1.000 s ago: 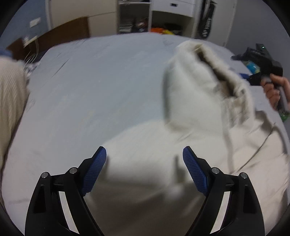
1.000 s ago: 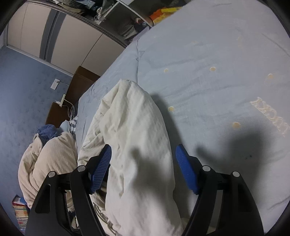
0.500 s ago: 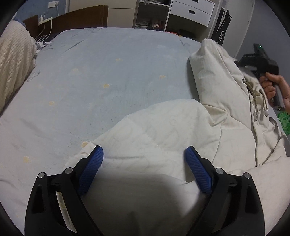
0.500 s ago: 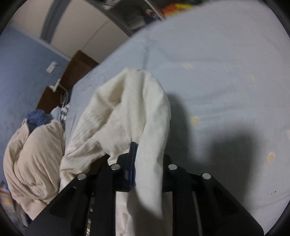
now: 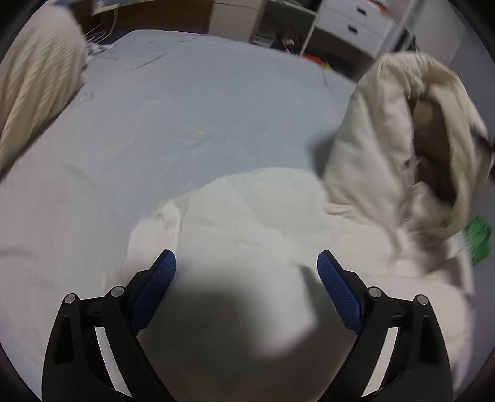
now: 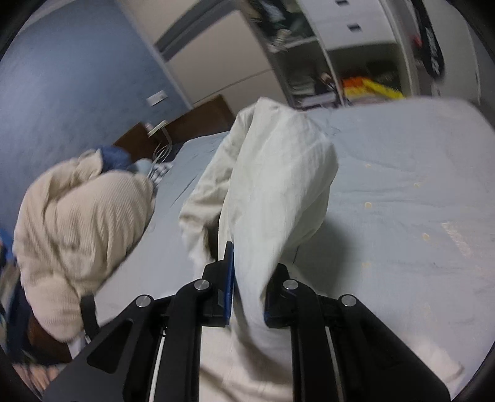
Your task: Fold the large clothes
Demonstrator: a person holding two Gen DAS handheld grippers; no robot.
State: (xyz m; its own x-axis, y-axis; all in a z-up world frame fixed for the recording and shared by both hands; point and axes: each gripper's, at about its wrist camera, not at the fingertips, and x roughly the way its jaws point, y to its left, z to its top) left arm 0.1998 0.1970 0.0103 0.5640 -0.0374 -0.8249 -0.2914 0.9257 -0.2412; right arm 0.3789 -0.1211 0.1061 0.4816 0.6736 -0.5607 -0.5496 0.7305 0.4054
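Two hand-held grippers work over a cream hooded garment (image 5: 247,222) spread on a bed with a light blue sheet (image 5: 185,102). The left hand-held gripper (image 5: 246,263) hovers with its blue pads (image 5: 156,287) spread wide apart, nothing between them, above a flat part of the garment near the bed's front edge. The right hand-held gripper (image 6: 247,278) is clamped on a fold of the same garment (image 6: 272,185), which rises in a tall peak in front of its camera; in the left wrist view that raised part shows as the hood (image 5: 427,130), blurred, on the right. A ribbed beige sweater (image 6: 77,216) lies bunched at the bed's left side, apart from the garment. White drawers (image 5: 355,24) and open shelves (image 6: 309,71) stand beyond the bed.
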